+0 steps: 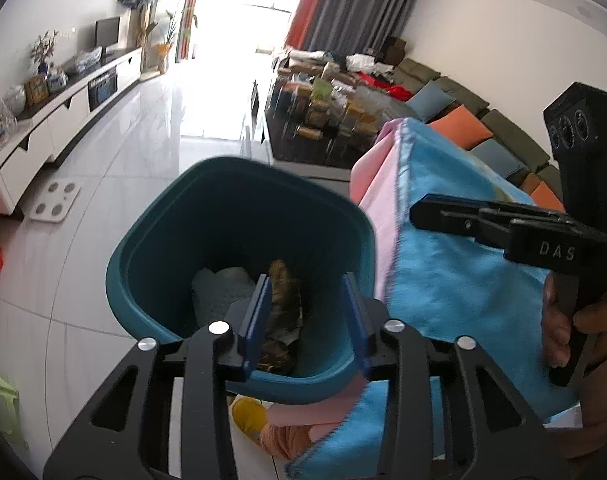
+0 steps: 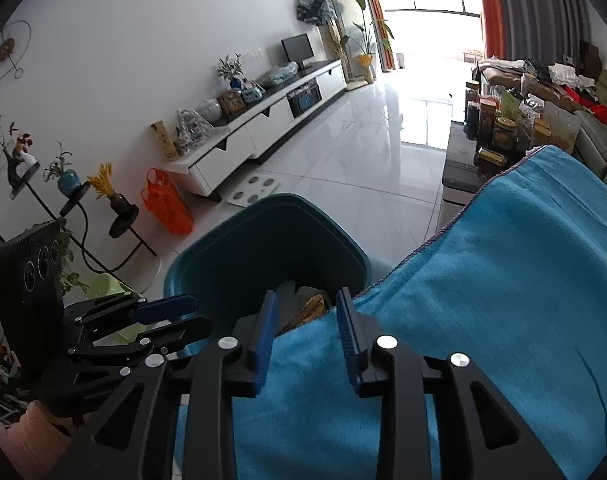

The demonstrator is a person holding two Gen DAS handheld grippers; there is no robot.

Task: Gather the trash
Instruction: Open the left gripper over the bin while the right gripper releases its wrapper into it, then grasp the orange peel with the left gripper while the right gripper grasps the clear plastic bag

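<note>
The teal trash bin (image 1: 239,240) stands on the white tiled floor (image 1: 115,168), its right rim hard against the edge of a counter draped in a blue cloth (image 1: 455,280) with a pink cloth (image 1: 379,208) hanging down the side nearest the bin. The bin's mouth is open and unobstructed from above. Inside it lie a brown crumpled wrapper (image 1: 281,304) and a pale grey piece (image 1: 219,288) at the bottom.

The left gripper (image 1: 307,320) hangs over the bin's near rim, jaws parted and released, the brown wrapper showing just beside its left pad but not pinched. The right gripper (image 2: 305,336) sits at the counter's left edge, above the blue cloth, jaws likewise apart and holding nothing; a hand (image 1: 563,328) grips its handle.

Open floor runs left of and beyond the bin. Obstructions there: a white scale (image 1: 55,200) lying flat on the tiles, an orange bag (image 2: 165,204) near the white TV cabinet (image 2: 259,136) along the wall, and a low dark table crowded with jars (image 2: 499,128) beyond the counter's far edge. A yellow object (image 1: 249,416) lies on the floor below the bin's near side.
</note>
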